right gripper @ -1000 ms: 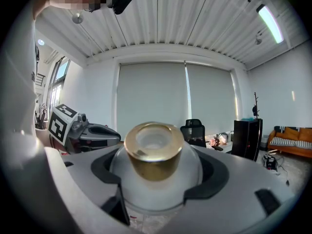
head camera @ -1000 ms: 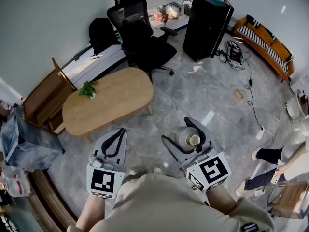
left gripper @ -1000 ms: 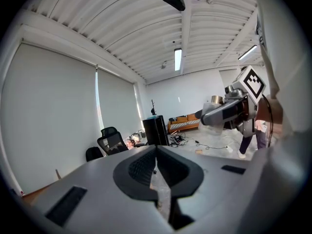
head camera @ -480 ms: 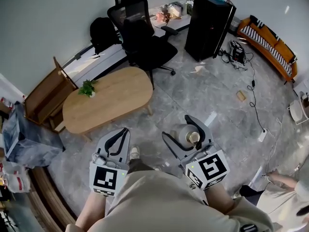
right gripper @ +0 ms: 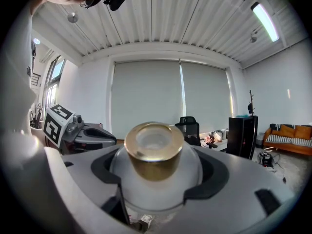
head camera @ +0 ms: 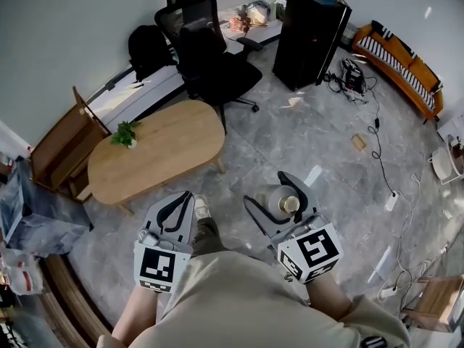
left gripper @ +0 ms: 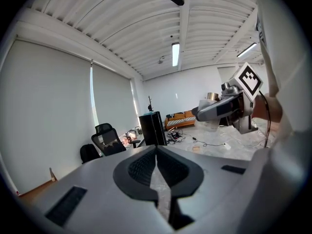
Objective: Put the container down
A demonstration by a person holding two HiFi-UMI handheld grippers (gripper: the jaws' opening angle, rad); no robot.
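- Right gripper [head camera: 266,188]: jaws pinch the container [head camera: 275,200], one jaw on each side of its frosted white body.
- In the right gripper view the container [right gripper: 153,172] fills the gap between the jaws, and its gold cap [right gripper: 153,147] faces the camera.
- The container is held in the air over the grey floor [head camera: 290,133], in front of the person's body. It is well apart from the oval wooden table [head camera: 156,147] and touches no surface.
- Left gripper [head camera: 183,196]: jaws pressed together with nothing between them. The left gripper view shows the two jaws meeting along one seam [left gripper: 156,155].
- The left gripper is level with the right one, beside it but not touching. A shoe [head camera: 201,207] shows just beside its jaws.
- Each gripper shows in the other's view: the right one [left gripper: 219,108] with the container, and the left one [right gripper: 92,135] with its marker cube.
- The table carries only a small green plant [head camera: 125,133] near its far left end.
- Behind the table: a black office chair [head camera: 206,49] and a black cabinet [head camera: 310,38]. An orange sofa [head camera: 399,60] stands along the right wall.
- Cables [head camera: 377,133] trail over the floor at right.
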